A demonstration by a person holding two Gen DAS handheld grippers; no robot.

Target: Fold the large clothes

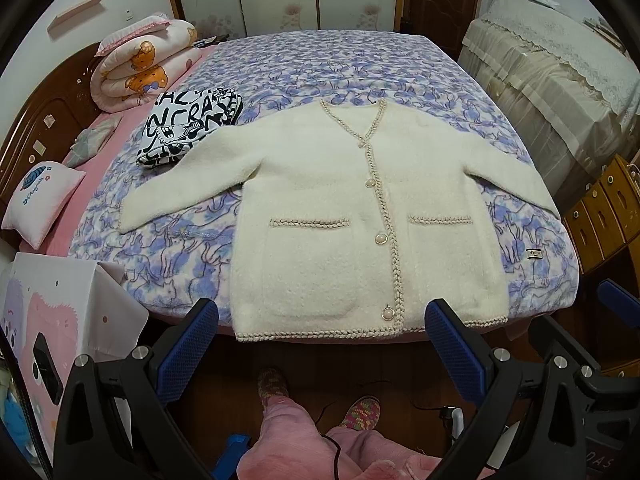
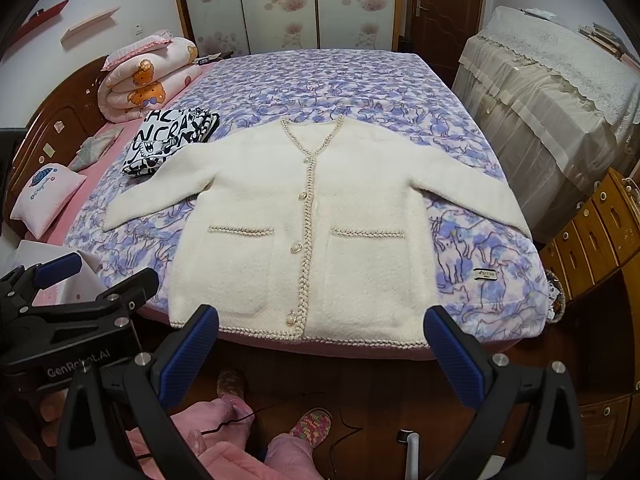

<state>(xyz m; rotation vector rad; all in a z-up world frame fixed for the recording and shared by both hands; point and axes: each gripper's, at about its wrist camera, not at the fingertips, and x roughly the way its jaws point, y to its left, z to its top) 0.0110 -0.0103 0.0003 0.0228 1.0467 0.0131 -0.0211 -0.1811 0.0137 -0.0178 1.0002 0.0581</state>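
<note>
Lay flat, front up, on the bed (image 1: 360,52) by its near edge: cream cardigan (image 1: 360,216), buttoned, hem right along that edge, sleeves spread twd both side edges. Fluffy knit, braided trim at neckline, placket, pocket tops & hem; round pearly buttons (image 1: 381,238) down the front. Sat under it: purple-and-white cat-print blanket (image 2: 480,256), soft fleece, w/ small dark label near right edge.

Crowded the left sleeve at its upper side: folded black-and-white lettered cloth (image 1: 188,128), touching or just overlapped by the sleeve, can't tell which. Farther twd head end: rolled pink bear-print quilt (image 1: 140,68), small pink pillow (image 1: 40,204), dark wood headboard (image 1: 44,120). Beside right edge: lace-draped furniture (image 2: 552,92) & wooden drawers (image 2: 592,232). Off near left corner: white-and-pink box (image 1: 68,312).

Hung off the near edge, above wood floor and slippered feet (image 2: 312,424): left gripper (image 1: 324,344) & right gripper (image 2: 320,348), jaws wide apart on both, blue ribbed pads (image 2: 188,360), nothing between, clear of the cardigan.
</note>
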